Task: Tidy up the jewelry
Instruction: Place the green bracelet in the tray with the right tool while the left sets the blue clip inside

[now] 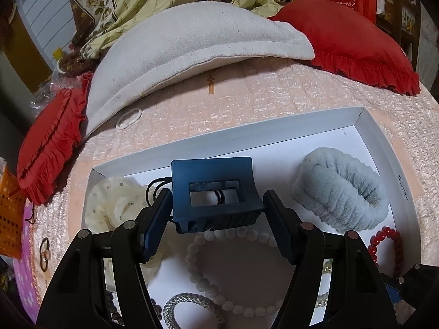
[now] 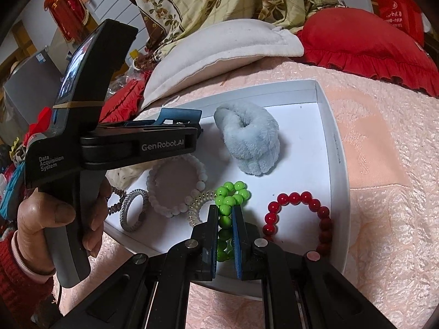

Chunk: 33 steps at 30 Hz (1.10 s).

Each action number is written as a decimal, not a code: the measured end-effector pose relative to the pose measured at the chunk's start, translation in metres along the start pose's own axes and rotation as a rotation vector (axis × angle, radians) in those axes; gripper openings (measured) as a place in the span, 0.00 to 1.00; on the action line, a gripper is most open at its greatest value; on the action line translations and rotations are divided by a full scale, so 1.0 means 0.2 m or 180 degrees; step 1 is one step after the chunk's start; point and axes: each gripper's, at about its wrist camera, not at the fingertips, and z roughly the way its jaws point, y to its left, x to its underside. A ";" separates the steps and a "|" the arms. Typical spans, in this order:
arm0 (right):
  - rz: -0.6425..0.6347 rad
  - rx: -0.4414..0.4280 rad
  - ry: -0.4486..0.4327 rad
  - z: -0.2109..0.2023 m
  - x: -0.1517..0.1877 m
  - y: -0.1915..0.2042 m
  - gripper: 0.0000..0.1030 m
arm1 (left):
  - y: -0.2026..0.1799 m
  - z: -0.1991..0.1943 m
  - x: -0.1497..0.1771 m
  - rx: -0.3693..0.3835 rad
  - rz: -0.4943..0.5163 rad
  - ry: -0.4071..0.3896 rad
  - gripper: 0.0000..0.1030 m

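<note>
I see a pink quilted bedspread (image 1: 247, 96) carrying everything, with a grey-white pillow (image 1: 192, 41) and a red ruffled cushion (image 1: 356, 49) along its far edge. On the bedspread sits a shallow white box (image 2: 333, 148), and the jewelry lies inside it.

Largest in the box is a fluffy grey scrunchie (image 2: 252, 139) near the far right corner. A cream dotted scrunchie (image 1: 115, 205) sits against the left wall. My left gripper (image 1: 216, 208) has its fingers spread either side of a dark blue claw clip (image 1: 214, 189); the pads sit right at the clip's ends, but I cannot tell whether they press it. The clip sits over the far-left part of the box.

A white bead bracelet (image 2: 175, 186) lies mid-box, touching a pale coil hair tie (image 2: 199, 205). A red bead bracelet (image 2: 299, 213) lies by the right wall. A silver mesh ring bracelet (image 2: 134, 211) rests near the near-left edge.

My right gripper (image 2: 225, 213) is pinched on the green bead bracelet (image 2: 230, 197), by the near wall of the box.
</note>
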 end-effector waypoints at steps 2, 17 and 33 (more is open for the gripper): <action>-0.0011 0.0009 -0.0004 0.00 0.00 0.00 0.09 | 0.00 0.00 0.00 -0.0009 0.0001 -0.0002 0.66; -0.0074 0.0036 -0.0018 0.00 0.01 0.01 0.09 | -0.03 -0.01 0.01 -0.0182 0.0095 -0.0081 0.66; -0.0084 0.0077 -0.0044 0.01 0.01 0.01 0.13 | 0.00 -0.07 0.01 -0.0182 0.0006 -0.0119 0.66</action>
